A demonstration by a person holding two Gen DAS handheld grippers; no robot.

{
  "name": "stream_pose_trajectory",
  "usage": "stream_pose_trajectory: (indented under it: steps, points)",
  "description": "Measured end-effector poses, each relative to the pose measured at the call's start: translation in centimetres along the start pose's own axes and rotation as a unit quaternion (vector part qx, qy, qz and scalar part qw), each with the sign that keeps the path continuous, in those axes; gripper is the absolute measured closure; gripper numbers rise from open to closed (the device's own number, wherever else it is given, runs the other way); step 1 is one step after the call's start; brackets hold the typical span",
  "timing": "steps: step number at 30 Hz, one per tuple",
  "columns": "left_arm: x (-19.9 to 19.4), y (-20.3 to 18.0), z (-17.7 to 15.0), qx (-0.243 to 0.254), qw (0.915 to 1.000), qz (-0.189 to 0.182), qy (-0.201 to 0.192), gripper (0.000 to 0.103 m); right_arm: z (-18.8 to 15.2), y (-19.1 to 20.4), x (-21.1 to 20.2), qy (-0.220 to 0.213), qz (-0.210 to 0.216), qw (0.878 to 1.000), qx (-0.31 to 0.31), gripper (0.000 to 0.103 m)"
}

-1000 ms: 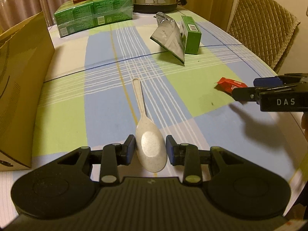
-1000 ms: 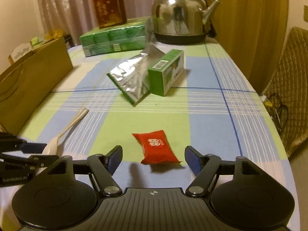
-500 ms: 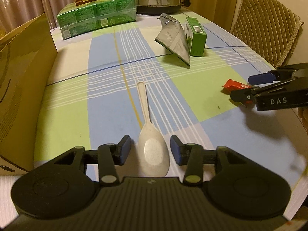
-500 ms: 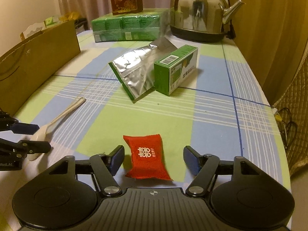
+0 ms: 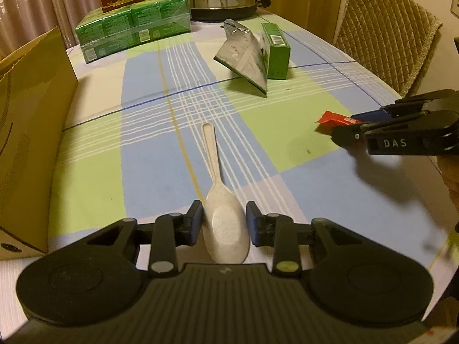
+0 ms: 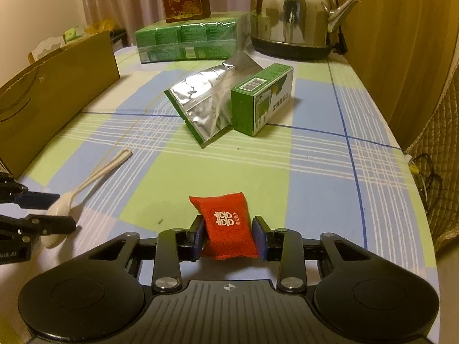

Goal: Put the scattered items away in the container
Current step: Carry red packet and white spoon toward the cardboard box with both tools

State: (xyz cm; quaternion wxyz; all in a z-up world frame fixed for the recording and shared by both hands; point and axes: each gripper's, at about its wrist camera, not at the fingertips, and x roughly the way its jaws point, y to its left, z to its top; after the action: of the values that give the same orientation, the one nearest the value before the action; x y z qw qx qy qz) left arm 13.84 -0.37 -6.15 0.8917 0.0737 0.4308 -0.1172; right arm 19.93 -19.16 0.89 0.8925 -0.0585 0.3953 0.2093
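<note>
Spoon and red packet: both at the table's near end, we have 2 grips closing.
Our left gripper has just pinched the bowl, our right gripper has just clamped the packet; we lift level toward the cardboard box.

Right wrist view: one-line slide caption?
Right hand-held gripper clamps the red packet on the checked tablecloth.
</note>
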Motion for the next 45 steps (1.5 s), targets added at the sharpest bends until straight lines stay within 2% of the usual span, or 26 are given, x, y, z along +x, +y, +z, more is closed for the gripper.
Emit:
stream_pose_trajectory:
  steps: [6,18,22,27,28,36,45]
  points:
    - [-0.3,0.0,-0.5,-0.006,1.0000,-0.003,0.001,0.076,-0.5,0.5,-0.7,-0.002,0.003,1.000,0.012,0.075]
    - [-1.0,0.3,-1.7,-0.015,0.9999,0.004,0.001,0.075,-1.3,1.2,-0.8,-0.003,-0.009,1.000,-0.019,0.073]
    - [-1.2,0.3,-2.0,-0.016,0.9998,0.008,0.002,0.071,-1.2,1.4,-0.6,-0.003,-0.011,1.000,-0.021,0.065]
    - [-1.2,0.4,-2.0,-0.024,0.9997,0.005,0.007,0.071,-1.2,1.5,-0.5,-0.004,-0.015,1.000,-0.022,0.062]
    - [-1.2,0.5,-2.0,-0.025,0.9996,0.003,0.009,0.073,-1.2,1.5,-0.5,-0.004,-0.017,1.000,-0.021,0.062]
    - [-1.5,0.5,-2.1,-0.026,0.9996,-0.001,0.010,0.076,-1.0,1.4,-0.5,0.000,-0.019,1.000,-0.014,0.063]
    - [-2.3,0.8,-2.0,-0.030,0.9995,-0.006,0.001,0.076,-1.0,2.0,-1.4,-0.014,-0.023,1.000,-0.014,0.074]
